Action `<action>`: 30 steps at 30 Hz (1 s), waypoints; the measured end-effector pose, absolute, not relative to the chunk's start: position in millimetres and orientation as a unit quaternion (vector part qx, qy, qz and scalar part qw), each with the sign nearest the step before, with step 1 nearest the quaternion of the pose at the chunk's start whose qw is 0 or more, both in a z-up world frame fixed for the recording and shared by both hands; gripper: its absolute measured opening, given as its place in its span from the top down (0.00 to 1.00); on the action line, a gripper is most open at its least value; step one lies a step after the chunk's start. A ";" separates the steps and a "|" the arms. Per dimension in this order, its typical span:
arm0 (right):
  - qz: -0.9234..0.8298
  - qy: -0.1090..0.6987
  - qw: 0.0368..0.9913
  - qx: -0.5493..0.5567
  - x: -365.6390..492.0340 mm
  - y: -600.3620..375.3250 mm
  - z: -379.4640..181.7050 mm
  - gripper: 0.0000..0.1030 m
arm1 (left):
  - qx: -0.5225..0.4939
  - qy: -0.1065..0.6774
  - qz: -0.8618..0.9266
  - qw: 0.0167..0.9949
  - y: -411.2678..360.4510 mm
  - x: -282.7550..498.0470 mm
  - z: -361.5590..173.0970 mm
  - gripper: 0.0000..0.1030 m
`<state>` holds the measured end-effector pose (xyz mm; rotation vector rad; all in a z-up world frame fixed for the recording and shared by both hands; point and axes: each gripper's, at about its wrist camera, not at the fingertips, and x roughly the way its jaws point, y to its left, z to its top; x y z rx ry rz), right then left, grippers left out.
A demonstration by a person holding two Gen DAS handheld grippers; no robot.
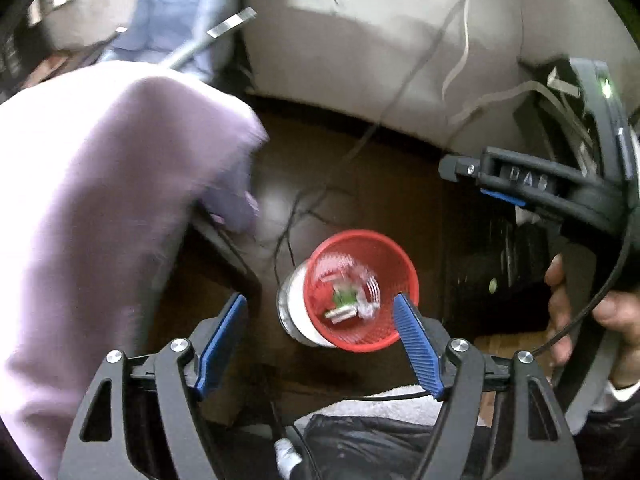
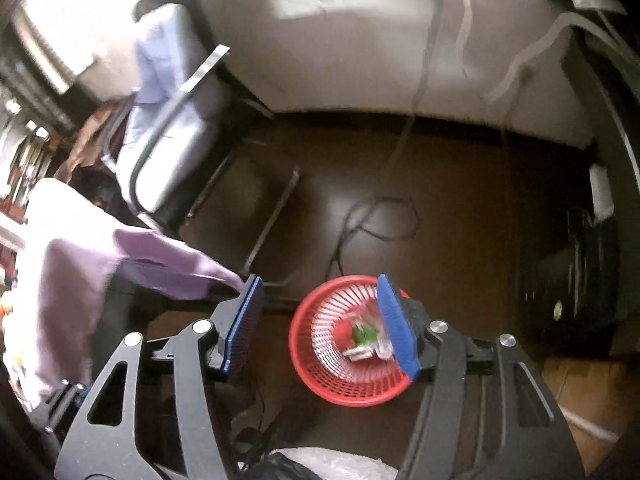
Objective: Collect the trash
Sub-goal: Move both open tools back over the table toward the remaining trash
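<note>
Nearest the lens in the left wrist view, the left gripper (image 1: pixel 320 340) points steeply down at the floor, its blue-padded jaws spread wide with nothing between them; only open air and the dark brown floor (image 1: pixel 400 200) show in the gap. Below and just past its right-hand finger stands a red mesh basket (image 1: pixel 362 290) on the floor, with a white container (image 1: pixel 294 312) pressed against its left side. Inside the basket lies a small heap of trash (image 1: pixel 346 300): pale wrappers and something green, too blurred to name. A lilac cloth (image 1: pixel 100 208) hangs over a dark frame on the left. At the right edge the person's right hand (image 1: pixel 580 312) wraps around the handle of the right gripper (image 1: pixel 460 170), which reaches in from the right, higher in the picture than the basket. In the right wrist view, that gripper (image 2: pixel 320 324) also tilts steeply downward, jaws parted to a moderate width and empty, its right-hand pad overlapping the basket's (image 2: pixel 348 344) rim in the picture. A grey chair (image 2: pixel 176 128) and a loose black cable (image 2: pixel 380 220) sit farther off, near the pale wall (image 2: pixel 360 40).
</note>
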<state>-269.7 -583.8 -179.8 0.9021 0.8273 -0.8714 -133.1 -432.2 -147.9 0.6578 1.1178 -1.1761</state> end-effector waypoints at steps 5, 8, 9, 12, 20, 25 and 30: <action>-0.367 0.356 0.783 0.355 -231.9 -552.2 -126.0 0.40 | 0.229 0.466 -0.502 0.692 -378.5 -96.0 -87.2 0.24; -0.328 0.356 0.815 0.318 -199.2 -525.3 -97.0 0.38 | 0.195 0.443 -0.485 0.729 -335.5 -69.6 -52.6 0.22; -0.309 0.356 0.828 0.302 -183.5 -512.5 -85.8 0.37 | 0.186 0.440 -0.479 0.737 -325.7 -62.2 -44.8 0.21; -0.263 0.353 0.861 0.255 -140.3 -473.8 -59.1 0.34 | 0.154 0.420 -0.417 0.791 -272.4 -27.9 -14.3 0.21; -0.126 0.358 0.910 0.166 -27.0 -361.9 -22.1 0.31 | 0.072 0.379 -0.247 0.889 -119.2 67.4 29.4 0.15; -0.049 0.369 0.920 0.120 29.9 -291.0 -3.7 0.29 | 0.001 0.399 -0.158 0.903 -33.9 137.4 38.0 0.13; 0.029 0.371 0.925 0.077 72.8 -234.9 3.6 0.25 | -0.071 0.403 -0.114 0.906 16.7 181.1 23.5 0.14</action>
